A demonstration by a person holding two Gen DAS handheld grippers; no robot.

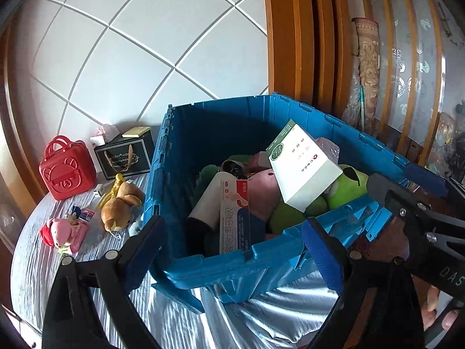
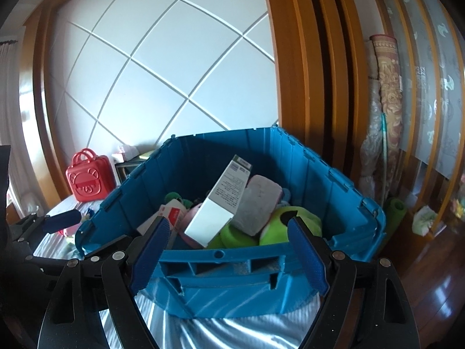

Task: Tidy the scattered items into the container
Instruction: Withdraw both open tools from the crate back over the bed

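A blue crate (image 1: 209, 128) (image 2: 334, 186) stands on a silvery cloth, holding a tilted white box (image 1: 305, 168) (image 2: 221, 203), green plush (image 1: 348, 186), a pink item and a red-and-white carton (image 1: 235, 215). Left of it lie a brown teddy (image 1: 122, 206), a pink plush (image 1: 64, 232), a small blue figure (image 1: 76, 214) and a yellow toy (image 1: 112, 192). My left gripper (image 1: 232, 250) hangs open at the crate's near left corner, nothing between its pads. My right gripper (image 2: 229, 257) is open over the near rim, its pads clear of it.
A red bear-face case (image 1: 66, 168) (image 2: 88, 179) and a black gift bag (image 1: 125, 154) stand at the back left by the white tiled wall. A wooden frame and rolled carpets (image 2: 386, 93) rise on the right, above dark wood floor (image 2: 430, 276).
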